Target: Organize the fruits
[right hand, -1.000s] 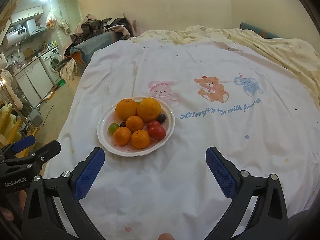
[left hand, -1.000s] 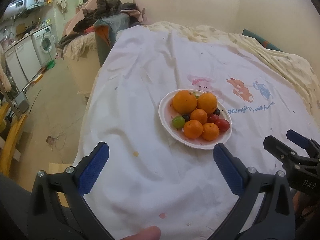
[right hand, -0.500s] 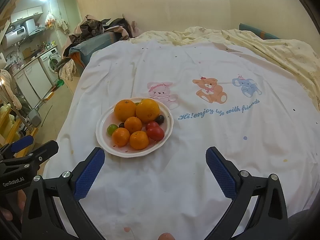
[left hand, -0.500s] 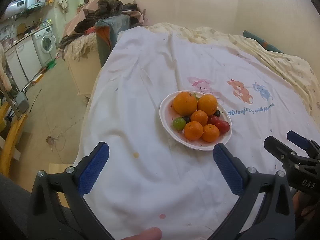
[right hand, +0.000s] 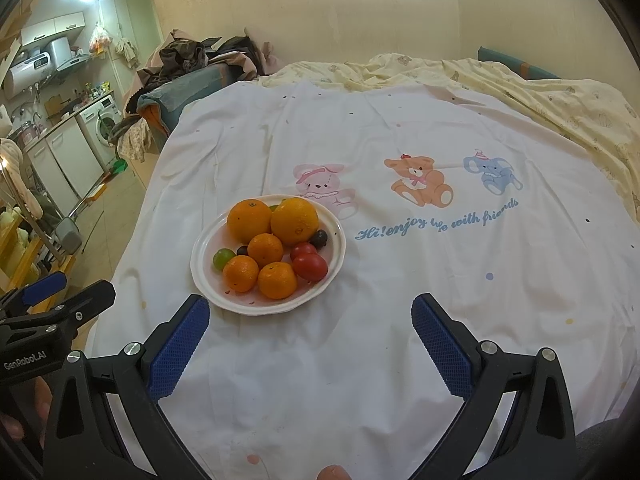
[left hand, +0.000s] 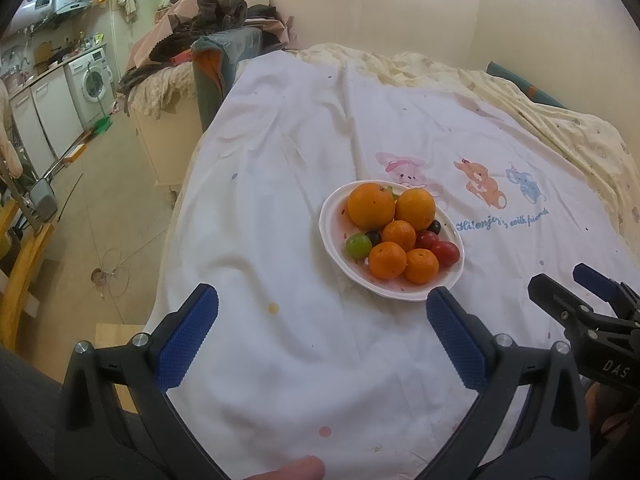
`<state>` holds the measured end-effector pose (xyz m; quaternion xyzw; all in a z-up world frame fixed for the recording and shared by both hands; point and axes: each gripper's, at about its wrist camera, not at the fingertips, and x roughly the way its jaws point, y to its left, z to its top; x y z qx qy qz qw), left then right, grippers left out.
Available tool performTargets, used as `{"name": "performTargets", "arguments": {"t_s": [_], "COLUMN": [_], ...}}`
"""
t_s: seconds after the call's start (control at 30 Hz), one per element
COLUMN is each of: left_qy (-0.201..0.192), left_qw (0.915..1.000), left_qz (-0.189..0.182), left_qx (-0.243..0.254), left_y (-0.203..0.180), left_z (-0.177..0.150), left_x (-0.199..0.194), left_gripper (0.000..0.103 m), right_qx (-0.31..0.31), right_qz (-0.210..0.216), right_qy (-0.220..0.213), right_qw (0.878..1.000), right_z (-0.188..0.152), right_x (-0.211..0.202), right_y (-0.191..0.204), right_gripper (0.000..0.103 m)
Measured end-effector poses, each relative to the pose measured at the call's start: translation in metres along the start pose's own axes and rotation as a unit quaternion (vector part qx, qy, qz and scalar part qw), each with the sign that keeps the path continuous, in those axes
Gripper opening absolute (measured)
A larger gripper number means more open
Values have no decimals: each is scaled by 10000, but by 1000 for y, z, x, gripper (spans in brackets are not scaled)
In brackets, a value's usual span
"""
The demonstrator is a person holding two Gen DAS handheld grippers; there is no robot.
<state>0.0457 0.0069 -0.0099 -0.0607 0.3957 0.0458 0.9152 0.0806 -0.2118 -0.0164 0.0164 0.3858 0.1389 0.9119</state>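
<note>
A white plate [left hand: 332,216] [right hand: 204,248] sits on a white printed sheet. It holds two large oranges [left hand: 370,205] [right hand: 294,221], three small mandarins [left hand: 387,260] [right hand: 277,280], red tomatoes [left hand: 445,253] [right hand: 309,266], a green grape [left hand: 358,245] [right hand: 223,258] and dark grapes [left hand: 435,226] [right hand: 319,238]. My left gripper [left hand: 322,320] is open and empty, held above the sheet just short of the plate. My right gripper [right hand: 310,328] is open and empty, in front of the plate and a little to its right. Each gripper shows at the edge of the other's view.
The sheet [right hand: 400,280] covers a bed with a yellow blanket [right hand: 540,96] at the far right. A pile of clothes [left hand: 216,20] lies beyond the bed's far left corner. The floor and a washing machine [left hand: 90,80] are at the left.
Both grippers have drifted slightly; the plate sits a little lower in both views. Both stay open and empty.
</note>
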Motion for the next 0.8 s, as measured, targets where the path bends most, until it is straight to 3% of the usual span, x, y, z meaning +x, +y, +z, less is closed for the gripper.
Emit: {"name": "performTargets", "arguments": {"t_s": [0.8], "left_qy": [117], "left_qw": [9998], "left_qz": [-120], "left_qx": [-73], "left_y": [-2], "left_z": [0], "left_x": [4], "left_gripper": [103], "right_qx": [-32], "right_qz": [13], "right_qy": [-44], "right_qw": [10000], "right_z": [-1], "right_x": [0], "right_y": [-1], "right_gripper": [103]}}
